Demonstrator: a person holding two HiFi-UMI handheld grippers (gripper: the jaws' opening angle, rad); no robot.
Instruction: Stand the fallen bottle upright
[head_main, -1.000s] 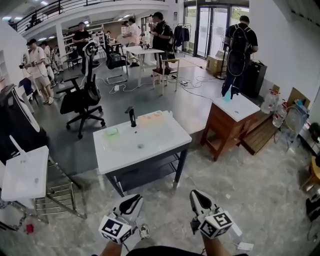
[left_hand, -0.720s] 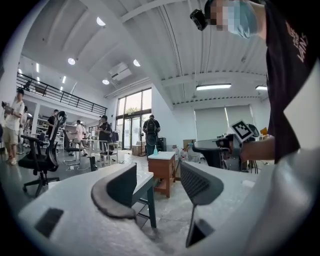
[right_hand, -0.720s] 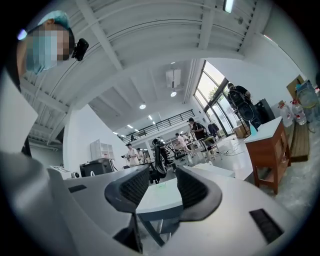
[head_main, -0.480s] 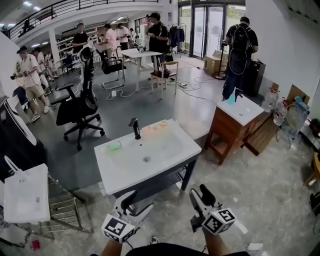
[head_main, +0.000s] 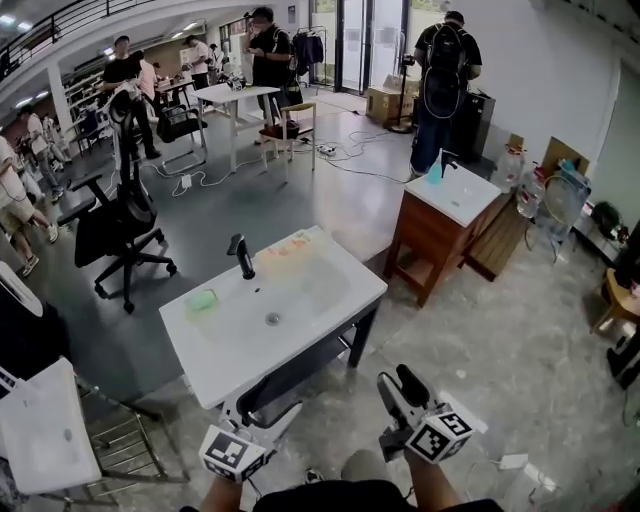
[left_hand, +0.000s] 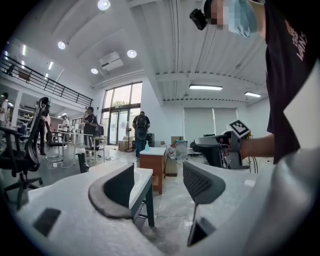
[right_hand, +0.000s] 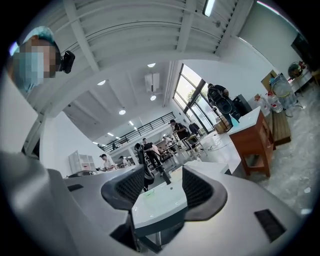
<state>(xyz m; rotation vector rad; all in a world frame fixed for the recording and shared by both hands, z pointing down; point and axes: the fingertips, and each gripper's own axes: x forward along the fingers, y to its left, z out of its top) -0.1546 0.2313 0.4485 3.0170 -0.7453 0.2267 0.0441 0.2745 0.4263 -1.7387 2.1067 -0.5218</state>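
Note:
A white washbasin (head_main: 300, 310) on a dark frame stands just ahead of me, with a black tap (head_main: 240, 256) at its back edge. A small pale green thing (head_main: 202, 299), which may be the fallen bottle, lies on the basin's left rim; it is too small to make out. A faint orange patch (head_main: 292, 241) sits at the far rim. My left gripper (head_main: 268, 408) hangs open and empty below the basin's near edge. My right gripper (head_main: 398, 385) is beside it, its jaws opening with nothing between them. In the right gripper view the basin (right_hand: 165, 200) shows between the jaws.
A wooden cabinet (head_main: 432, 240) with a white top and a blue bottle (head_main: 436, 172) stands to the right. A black office chair (head_main: 112, 225) is at the left and a second white basin (head_main: 45, 430) at the near left. Several people stand behind.
Both grippers' jaws went from shut to wide apart. I have come closer to the basin, and both grippers moved forward toward its near edge.

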